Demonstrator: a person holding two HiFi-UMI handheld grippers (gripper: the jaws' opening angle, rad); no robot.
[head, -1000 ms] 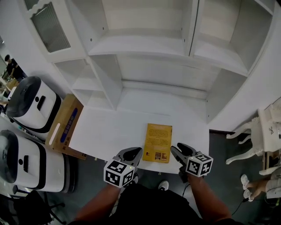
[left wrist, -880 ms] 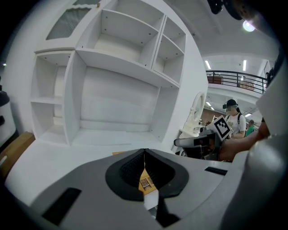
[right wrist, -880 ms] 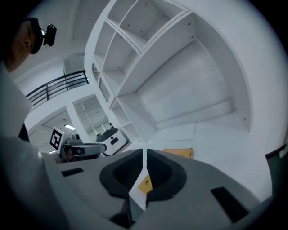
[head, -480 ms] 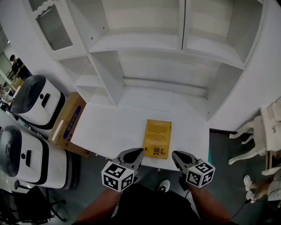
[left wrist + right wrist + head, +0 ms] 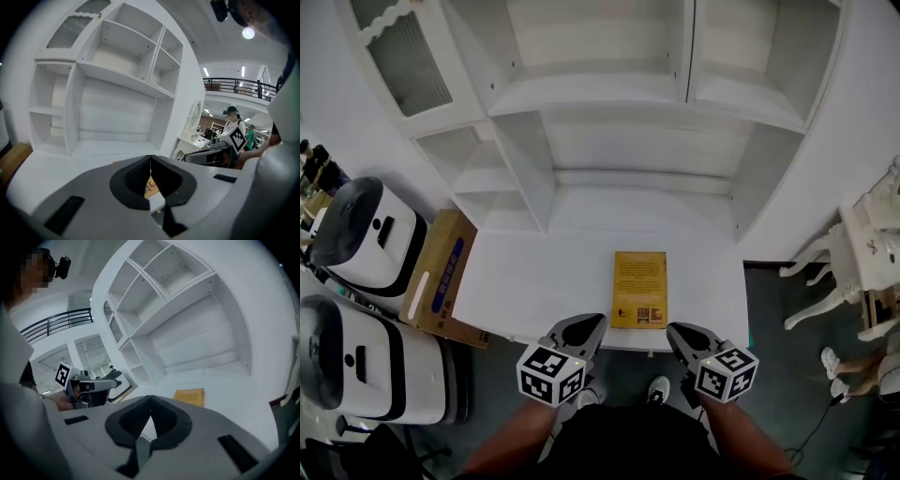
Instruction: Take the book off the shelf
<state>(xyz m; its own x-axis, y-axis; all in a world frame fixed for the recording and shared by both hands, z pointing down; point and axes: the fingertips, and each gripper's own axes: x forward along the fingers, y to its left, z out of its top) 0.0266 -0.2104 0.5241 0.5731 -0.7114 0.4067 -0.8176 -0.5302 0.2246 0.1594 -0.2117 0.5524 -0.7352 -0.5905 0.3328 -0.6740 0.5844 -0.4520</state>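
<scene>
A yellow book (image 5: 639, 289) lies flat on the white desk (image 5: 544, 281), close to its front edge and below the empty shelves. My left gripper (image 5: 581, 330) hangs just off the desk's edge, left of the book's near corner, shut with nothing in it. At the book's near right, my right gripper (image 5: 684, 336) is also off the edge, shut and empty. In the left gripper view the jaws meet at the tip (image 5: 150, 157) and the book (image 5: 151, 186) shows through the gap beneath. The right gripper view has the closed tips (image 5: 150, 398) with the book (image 5: 190, 396) beyond, untouched.
The white shelf unit (image 5: 609, 89) rises behind the desk with bare compartments. A cardboard box (image 5: 436, 277) leans at the desk's left, beside two white machines (image 5: 366, 230). A white chair (image 5: 862, 262) stands at the right. The person's shoe (image 5: 658, 386) shows below.
Both grippers have drawn back a little from the book towards the person, and the right one's jaws look narrower than a second ago. The book stays flat on the desk.
</scene>
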